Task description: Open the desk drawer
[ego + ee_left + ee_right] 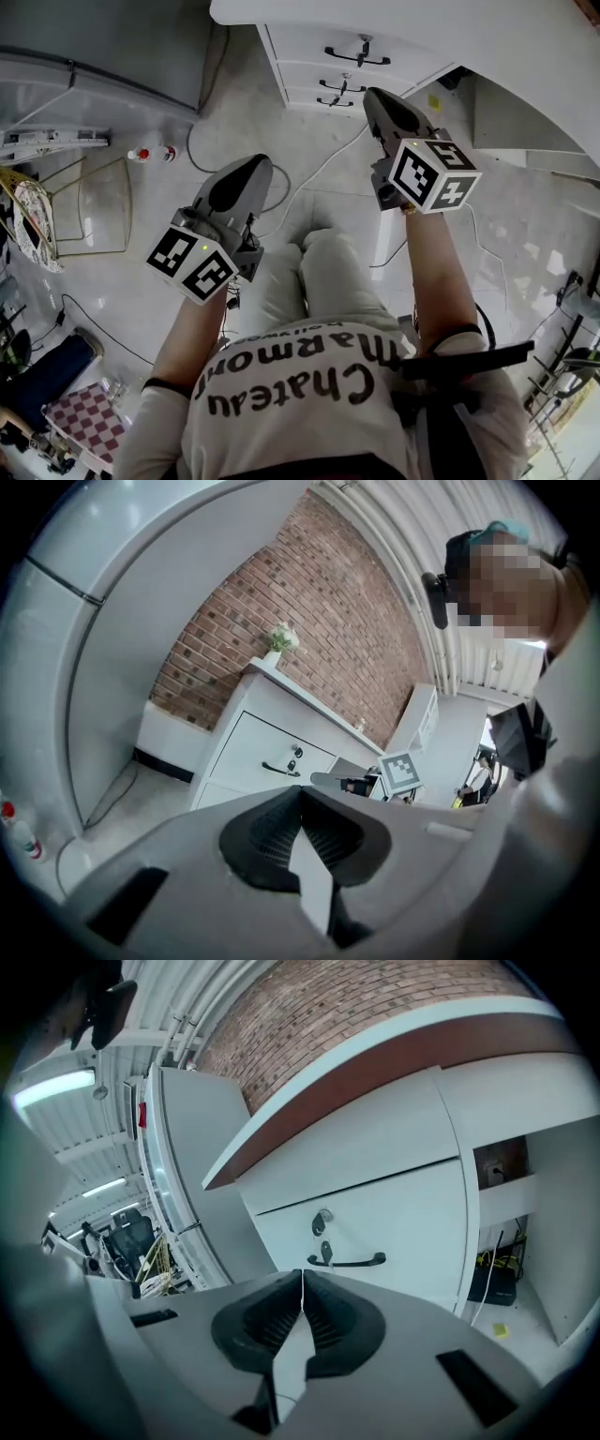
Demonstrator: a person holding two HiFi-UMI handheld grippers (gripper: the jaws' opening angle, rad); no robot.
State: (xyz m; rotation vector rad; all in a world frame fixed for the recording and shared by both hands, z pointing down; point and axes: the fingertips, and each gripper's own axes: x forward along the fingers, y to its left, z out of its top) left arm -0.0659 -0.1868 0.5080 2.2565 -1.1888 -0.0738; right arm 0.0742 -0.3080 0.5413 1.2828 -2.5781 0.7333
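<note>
Your left gripper [300,797] and right gripper [302,1279] sit pressed together, empty; take the rigid drawer [403,1206] by its slim black handle [349,1262].

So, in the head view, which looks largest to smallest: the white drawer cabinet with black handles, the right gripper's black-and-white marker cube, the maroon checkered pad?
Largest: white drawer cabinet with black handles.
Then black-and-white marker cube and maroon checkered pad: they look alike, and the cube is nearer the camera, so unranked.

White T-shirt [309,398] with black lettering at six o'clock, pale trousers [314,281], black strap [469,361] at four o'clock, grey left gripper [253,164], grey right gripper [375,96], each bearing a black-and-white marker cube [192,262]
</note>
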